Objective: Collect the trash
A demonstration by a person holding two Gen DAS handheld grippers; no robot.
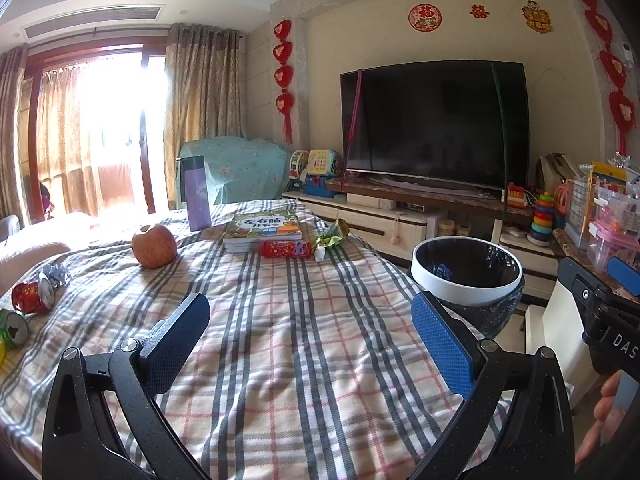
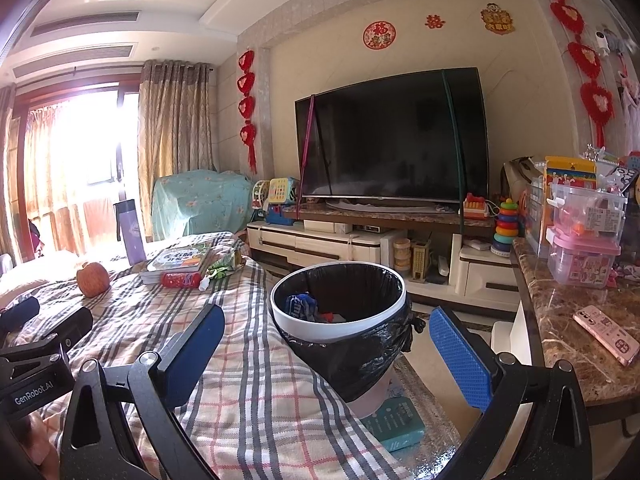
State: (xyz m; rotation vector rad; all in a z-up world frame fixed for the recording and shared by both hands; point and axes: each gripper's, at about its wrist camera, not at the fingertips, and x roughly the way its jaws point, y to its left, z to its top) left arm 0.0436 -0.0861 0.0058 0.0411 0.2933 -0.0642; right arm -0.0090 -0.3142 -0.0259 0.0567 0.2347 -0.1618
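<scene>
"GenRobot.AI" on left gripper (image 2: pixel 36 388); "DAS" on right gripper (image 1: pixel 612 336).

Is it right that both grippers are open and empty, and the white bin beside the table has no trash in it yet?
Not quite. The left gripper and right gripper are open and empty, but the white bin already holds trash: the right wrist view shows a blue wrapper inside.

1. Trash bin (image 2: pixel 340 320), center of the right wrist view: white rim, black bag liner, some blue and red scraps already inside.
2. Red snack tube (image 1: pixel 285 249) lying flat, mid-frame in the left view.
3. Green wrapper (image 1: pixel 333 235) crumpled just right of it.
4. Crushed red can (image 1: pixel 32 297) and green can (image 1: pixel 14 327) at the left edge.
</scene>
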